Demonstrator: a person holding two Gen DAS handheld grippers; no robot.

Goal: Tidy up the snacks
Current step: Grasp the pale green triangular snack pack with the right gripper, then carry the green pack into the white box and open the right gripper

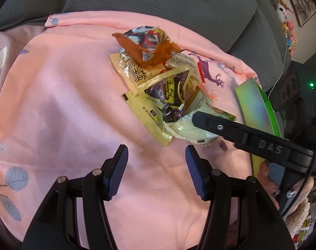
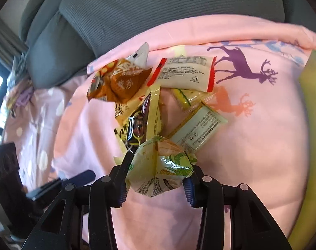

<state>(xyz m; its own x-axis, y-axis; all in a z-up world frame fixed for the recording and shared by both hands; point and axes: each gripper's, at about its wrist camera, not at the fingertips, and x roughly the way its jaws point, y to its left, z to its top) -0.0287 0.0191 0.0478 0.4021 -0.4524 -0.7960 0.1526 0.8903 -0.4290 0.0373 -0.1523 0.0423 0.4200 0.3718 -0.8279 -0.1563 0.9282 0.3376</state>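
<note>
On pink blanket [image 2: 251, 145], right gripper [image 2: 156, 174] pinching pale green snack packet [image 2: 160, 164] at pile's near edge; left gripper [image 1: 156, 173] spread, holding nothing.

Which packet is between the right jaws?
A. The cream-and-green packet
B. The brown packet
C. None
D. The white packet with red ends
A: in the right wrist view the cream-and-green packet sits crumpled between the pads of the right gripper, which press it from both sides.

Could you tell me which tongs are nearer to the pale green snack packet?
Right. The right tongs are shut on the pale green snack packet; the left tongs hover open over bare pink cloth, short of it.
</note>
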